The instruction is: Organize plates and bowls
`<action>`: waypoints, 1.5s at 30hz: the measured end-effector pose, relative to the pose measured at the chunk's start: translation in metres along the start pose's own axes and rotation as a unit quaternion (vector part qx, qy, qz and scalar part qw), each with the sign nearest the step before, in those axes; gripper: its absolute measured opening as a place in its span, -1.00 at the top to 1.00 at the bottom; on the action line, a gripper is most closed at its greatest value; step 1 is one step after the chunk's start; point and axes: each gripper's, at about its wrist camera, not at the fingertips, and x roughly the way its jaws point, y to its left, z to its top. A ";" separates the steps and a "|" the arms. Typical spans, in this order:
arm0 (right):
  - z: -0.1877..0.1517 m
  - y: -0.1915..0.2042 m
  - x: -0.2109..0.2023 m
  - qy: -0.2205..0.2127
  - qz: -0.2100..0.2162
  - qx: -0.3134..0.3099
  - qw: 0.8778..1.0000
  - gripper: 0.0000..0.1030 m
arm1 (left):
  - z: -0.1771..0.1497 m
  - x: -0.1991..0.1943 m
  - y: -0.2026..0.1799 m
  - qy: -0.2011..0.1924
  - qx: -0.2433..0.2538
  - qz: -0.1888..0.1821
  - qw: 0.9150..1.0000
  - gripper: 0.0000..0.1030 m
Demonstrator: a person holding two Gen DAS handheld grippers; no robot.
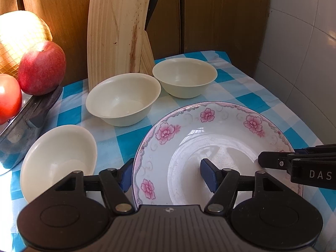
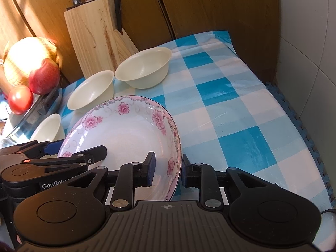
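Floral plate (image 1: 212, 147) is lying near the front edge of the checked tablecloth (image 2: 241, 109), tilted, with both grippers straddling its rim. Left gripper (image 1: 167, 175) is standing wide, one pad outside the plate's left rim, the other over the well. Right gripper (image 2: 168, 169) is standing narrower, its pads flanking the right rim; contact cannot be told. Three cream bowls (image 1: 122, 98) are lying beyond, toward the knife block (image 1: 117, 35), left gripper nearer.
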 end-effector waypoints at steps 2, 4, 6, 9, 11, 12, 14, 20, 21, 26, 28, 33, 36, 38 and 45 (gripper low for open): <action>0.000 0.000 -0.002 -0.003 0.003 0.001 1.000 0.39 | 0.001 -0.003 0.000 -0.004 -0.001 0.001 1.000 -0.14; 0.000 -0.001 -0.003 -0.005 0.005 0.002 1.000 0.39 | 0.002 -0.005 0.000 -0.006 0.000 0.003 1.000 -0.14; 0.000 -0.001 -0.003 -0.006 0.006 0.003 1.000 0.39 | 0.002 -0.006 0.000 -0.008 0.000 0.004 1.000 -0.14; 0.000 -0.001 -0.003 -0.005 0.007 0.005 1.000 0.39 | 0.002 -0.006 0.000 -0.008 0.001 0.006 1.000 -0.14; 0.000 0.000 -0.004 -0.006 0.007 0.002 1.000 0.39 | 0.002 -0.008 -0.002 -0.013 0.008 0.012 1.000 -0.13; 0.001 0.001 -0.005 -0.009 0.007 0.001 1.000 0.39 | 0.001 -0.010 -0.004 -0.018 0.016 0.019 1.000 -0.11; 0.002 0.002 -0.007 -0.009 0.009 -0.001 1.000 0.53 | 0.002 -0.012 -0.007 -0.024 0.027 0.008 0.999 0.09; 0.001 0.002 0.009 0.020 0.003 0.019 1.000 0.56 | 0.000 -0.014 -0.023 -0.018 0.048 -0.019 0.998 0.36; 0.001 0.003 0.008 0.018 0.002 0.016 1.000 0.57 | 0.001 -0.016 -0.016 -0.012 0.036 -0.031 0.999 0.36; 0.001 -0.002 0.006 0.017 0.009 0.026 0.999 0.49 | 0.007 -0.025 0.026 0.006 -0.055 -0.064 0.996 0.35; 0.002 -0.001 0.007 0.015 0.004 0.017 1.000 0.44 | 0.001 -0.026 0.034 0.010 -0.061 -0.053 0.997 0.35; 0.004 0.004 0.010 0.017 0.008 0.004 1.000 0.43 | -0.010 -0.022 0.032 0.028 -0.070 -0.080 0.994 0.35; 0.004 0.004 0.011 0.020 0.006 -0.001 1.000 0.43 | -0.013 -0.026 0.035 0.021 -0.083 -0.083 0.993 0.35; 0.004 0.001 0.011 0.022 0.013 0.005 1.000 0.43 | -0.013 -0.030 0.042 0.015 -0.090 -0.092 0.992 0.35; 0.005 0.002 0.012 0.024 0.018 0.003 1.000 0.43 | -0.018 -0.043 0.055 -0.003 -0.115 -0.106 0.988 0.34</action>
